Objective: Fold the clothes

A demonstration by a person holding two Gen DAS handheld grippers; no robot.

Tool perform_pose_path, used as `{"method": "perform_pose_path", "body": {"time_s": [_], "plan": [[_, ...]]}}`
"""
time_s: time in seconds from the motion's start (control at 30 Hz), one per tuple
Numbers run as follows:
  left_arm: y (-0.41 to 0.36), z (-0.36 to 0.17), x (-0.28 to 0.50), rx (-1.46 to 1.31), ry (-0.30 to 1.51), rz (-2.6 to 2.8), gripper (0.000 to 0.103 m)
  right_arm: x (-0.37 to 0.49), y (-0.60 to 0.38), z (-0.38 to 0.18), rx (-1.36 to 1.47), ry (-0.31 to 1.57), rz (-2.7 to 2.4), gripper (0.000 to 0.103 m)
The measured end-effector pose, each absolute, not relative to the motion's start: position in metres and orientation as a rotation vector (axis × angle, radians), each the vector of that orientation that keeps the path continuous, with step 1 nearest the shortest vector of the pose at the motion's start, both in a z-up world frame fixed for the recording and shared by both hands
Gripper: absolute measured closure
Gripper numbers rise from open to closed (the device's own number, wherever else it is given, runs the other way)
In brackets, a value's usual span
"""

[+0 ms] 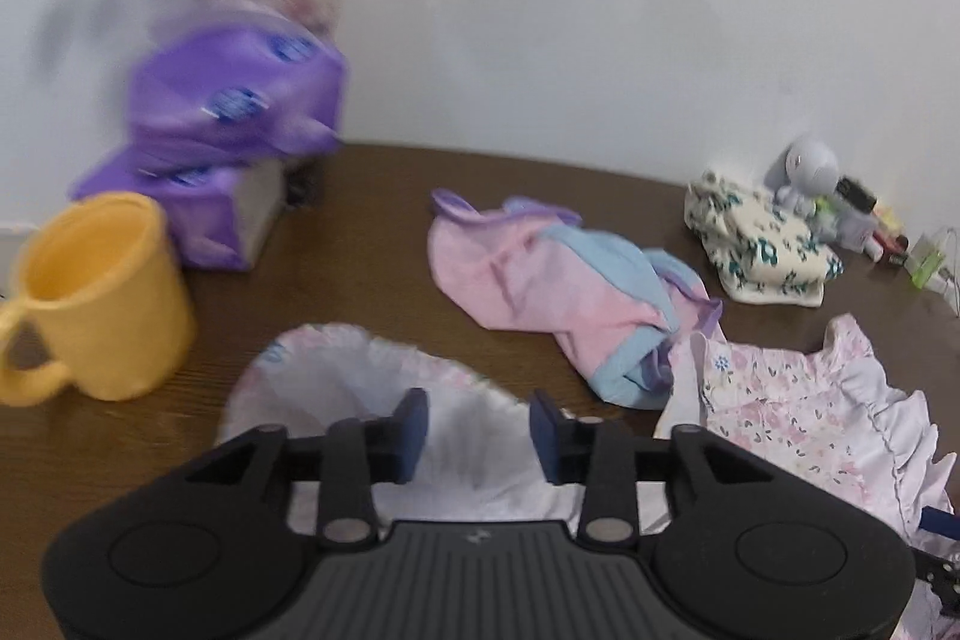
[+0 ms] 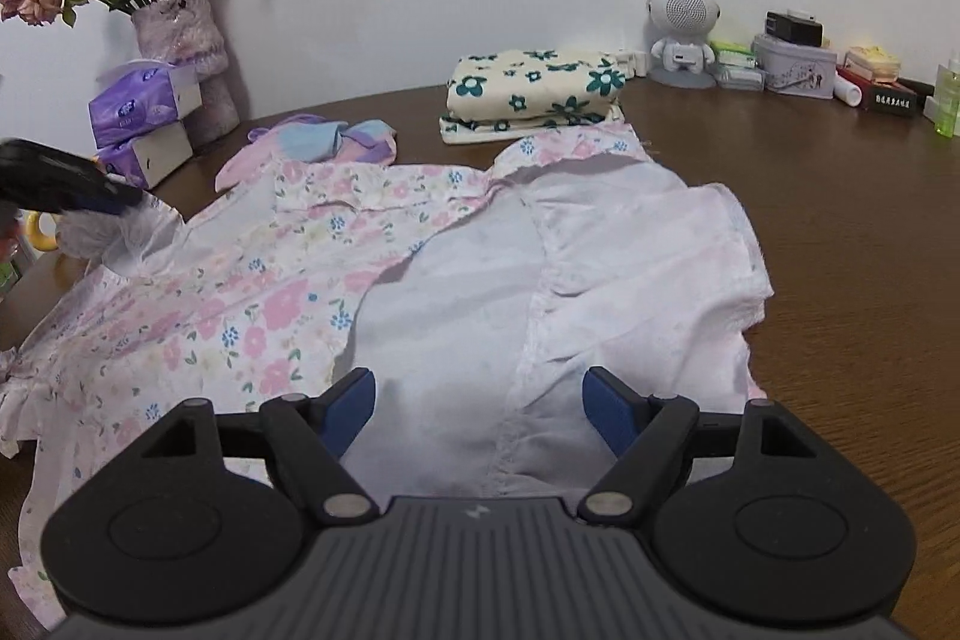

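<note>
A pink floral garment [image 2: 240, 292] lies spread on the brown table [image 2: 840, 220], its right half turned to show the white inside [image 2: 600, 280]. My right gripper [image 2: 480, 406] hovers open over that white part, with nothing pressed between its blue pads. In the left wrist view my left gripper [image 1: 480, 427] stands open above a ruffled white sleeve [image 1: 360, 382] of the same garment [image 1: 798, 400]. Its pads are apart and clear of the cloth. The right wrist view shows the left gripper [image 2: 117, 202] at the far left, just over that sleeve.
A crumpled pink and blue garment [image 1: 540, 280] lies behind the floral one. Folded cream floral cloth [image 2: 534, 91] sits near the wall. A yellow mug [image 1: 96, 292], purple tissue packs [image 2: 144, 100] and a flower vase [image 2: 180, 40] stand left. A white speaker [image 2: 684, 22] and small boxes line the back right.
</note>
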State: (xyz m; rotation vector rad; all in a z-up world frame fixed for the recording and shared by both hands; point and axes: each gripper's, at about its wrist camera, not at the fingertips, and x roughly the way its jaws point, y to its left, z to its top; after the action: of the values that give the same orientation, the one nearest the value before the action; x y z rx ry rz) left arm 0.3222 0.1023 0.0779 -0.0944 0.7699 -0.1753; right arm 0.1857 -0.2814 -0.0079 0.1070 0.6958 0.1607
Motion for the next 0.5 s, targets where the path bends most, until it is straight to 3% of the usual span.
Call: {"method": "perform_pose_path", "body": {"time_s": [0.4, 0.43, 0.5], "plan": [[0.189, 0.056, 0.302, -0.313, 0.811, -0.104, 0.065, 0.185, -0.271, -0.011, 0.055, 0.685, 0.147, 0.022], [0.187, 0.055, 0.304, -0.323, 0.806, -0.121, 0.069, 0.185, -0.271, -0.011, 0.053, 0.684, 0.146, 0.022], [0.177, 0.056, 0.308, -0.296, 0.791, -0.134, 0.097, 0.185, -0.269, -0.011, 0.044, 0.682, 0.144, 0.021]]}}
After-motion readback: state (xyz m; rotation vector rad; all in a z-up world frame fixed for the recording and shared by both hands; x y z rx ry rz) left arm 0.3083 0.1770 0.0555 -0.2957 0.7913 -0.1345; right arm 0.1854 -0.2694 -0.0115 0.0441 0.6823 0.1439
